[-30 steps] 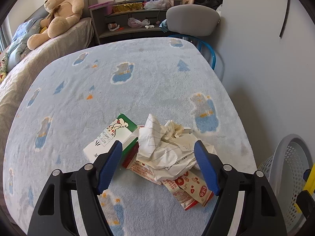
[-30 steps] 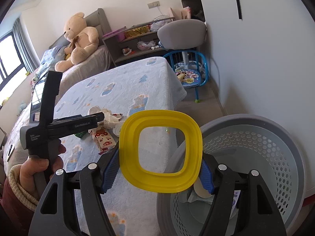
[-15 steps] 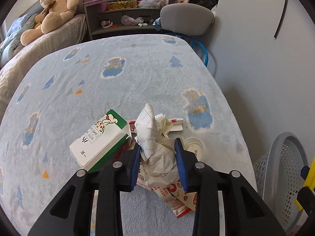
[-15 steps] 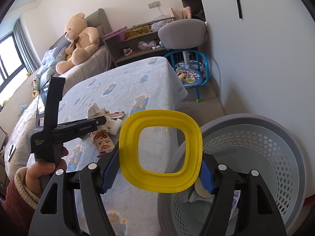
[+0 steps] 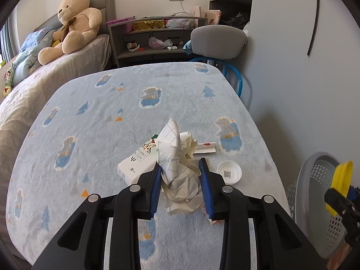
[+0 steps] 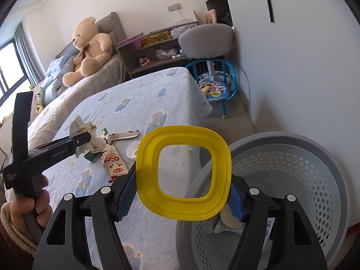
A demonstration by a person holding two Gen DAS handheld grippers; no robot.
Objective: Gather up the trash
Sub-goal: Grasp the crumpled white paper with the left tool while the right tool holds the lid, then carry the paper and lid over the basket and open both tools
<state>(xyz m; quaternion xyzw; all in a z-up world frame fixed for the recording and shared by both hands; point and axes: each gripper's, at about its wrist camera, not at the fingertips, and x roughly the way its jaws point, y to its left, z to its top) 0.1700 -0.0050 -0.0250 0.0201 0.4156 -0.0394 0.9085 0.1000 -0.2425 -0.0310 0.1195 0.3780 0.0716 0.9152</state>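
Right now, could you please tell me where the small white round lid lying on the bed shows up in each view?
Left wrist view: the white lid lies right of centre, just right of the crumpled paper.
Right wrist view: the lid sits left of centre, at the yellow ring's left edge.
Shared landmark: the teddy bear, upper left in both.

The blanket (image 5: 90, 121) lies bare from 9 to 1 o'clock of the trash pile, open to a gripper. At 10 o'clock of the wad (image 5: 177, 168) the carton (image 5: 135, 164) sits close; at 3 o'clock a small lid (image 5: 229, 172) lies on the blanket, with a flat wrapper (image 5: 205, 149) at 1 o'clock. The basket (image 6: 310, 193) mouth gapes at 3 to 5 o'clock, partly covered by the yellow ring (image 6: 183, 173); wall (image 5: 292, 67) closes the right side
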